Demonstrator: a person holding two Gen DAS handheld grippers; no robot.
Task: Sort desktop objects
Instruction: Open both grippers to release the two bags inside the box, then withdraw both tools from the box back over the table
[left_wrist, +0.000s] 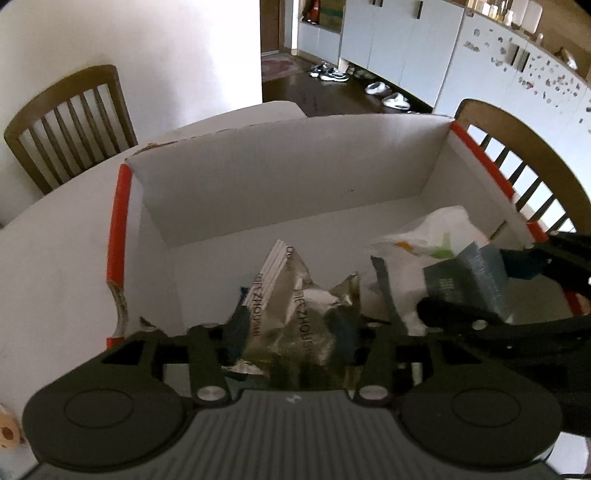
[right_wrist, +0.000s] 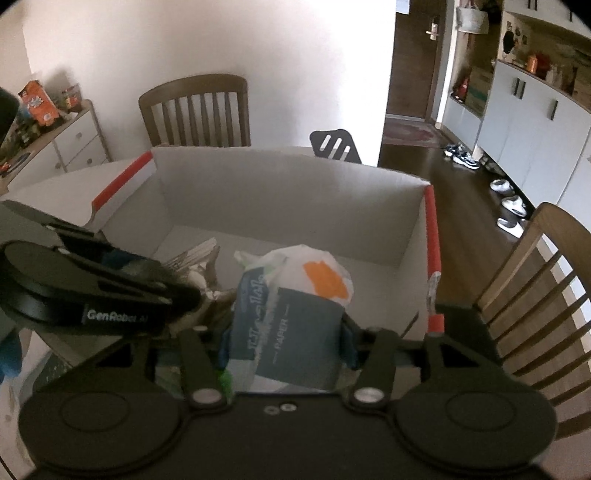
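- Cardboard box (left_wrist: 280, 177), white inside with red-taped edges, is sitting open on a pale table (left_wrist: 55, 266), and both grippers are reaching down into it from its near side.
- Left gripper (left_wrist: 291, 332) is hanging over the box's near-left floor, jaws partly apart, with a crumpled silver foil wrapper (left_wrist: 295, 302) lying between the blue pads; whether the pads are pressing it or merely flanking it cannot be told.
- Right gripper (right_wrist: 286, 347) is working toward the box's right wall, jaws standing about half apart around a grey-green tissue pack (right_wrist: 299, 343) printed "PAPER"; the blue pads are sitting against its sides, so it looks gripped.
- White plastic bag (right_wrist: 310, 269) with an orange patch is lying on the box floor just behind the tissue pack.
- Risk, as a judgement: the wrapper is light and springy, so it may be clinging to a pad and riding back out of the box when the left gripper is lifted.
- Further risk: the two grippers are crowding close together inside the box, so a careless withdrawal could be knocking one against the other or dragging the bag along.
- Wooden chairs (right_wrist: 195, 110) are standing beyond the box's far side.
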